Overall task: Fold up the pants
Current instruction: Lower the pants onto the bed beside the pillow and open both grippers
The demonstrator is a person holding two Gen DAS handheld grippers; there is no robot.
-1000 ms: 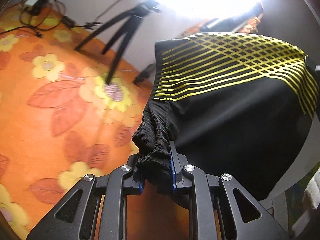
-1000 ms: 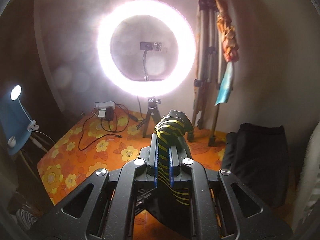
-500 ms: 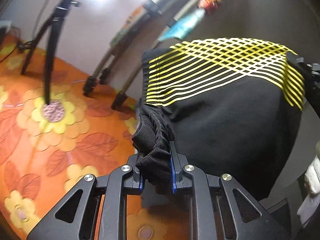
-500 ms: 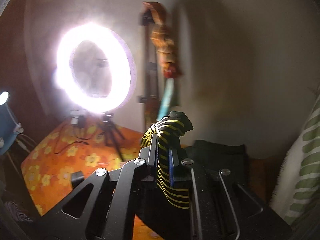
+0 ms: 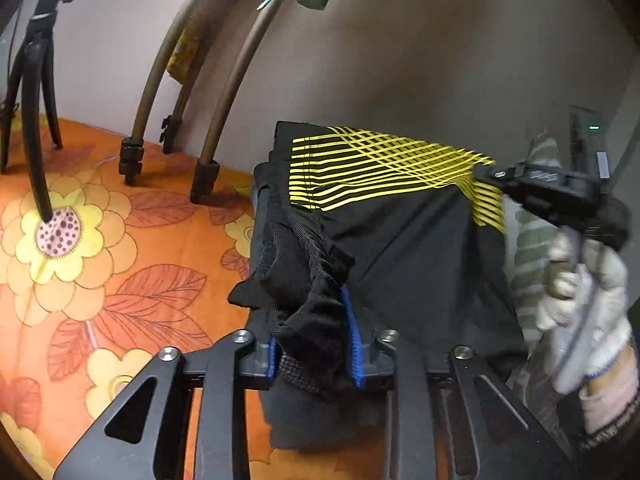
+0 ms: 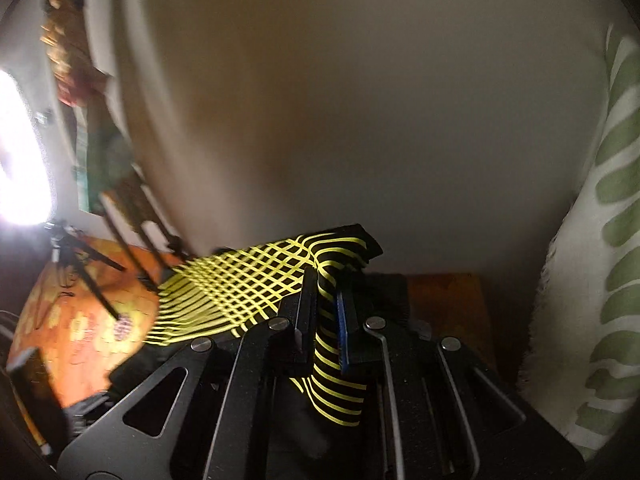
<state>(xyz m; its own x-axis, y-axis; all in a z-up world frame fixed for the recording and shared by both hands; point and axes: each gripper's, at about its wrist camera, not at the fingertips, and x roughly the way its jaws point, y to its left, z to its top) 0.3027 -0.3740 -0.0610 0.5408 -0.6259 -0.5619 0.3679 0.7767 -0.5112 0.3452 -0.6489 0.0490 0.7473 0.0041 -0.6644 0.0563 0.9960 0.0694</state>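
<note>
1. The left gripper (image 5: 314, 350) is clamped on a bunched black ribbed edge of the black fabric pants with a yellow criss-cross stripe pattern (image 5: 404, 248).
2. The right gripper (image 6: 323, 328) pinches the yellow-striped edge, with a flap folded over its tips.
3. The pants hang stretched between both grippers above the orange flower-patterned cloth surface (image 5: 100, 264).
4. A white-gloved hand (image 5: 588, 304) holds the right gripper.
5. Beyond, possibly brown tripod legs (image 5: 216, 108) stand by the wall; the right view is blurred.
</note>
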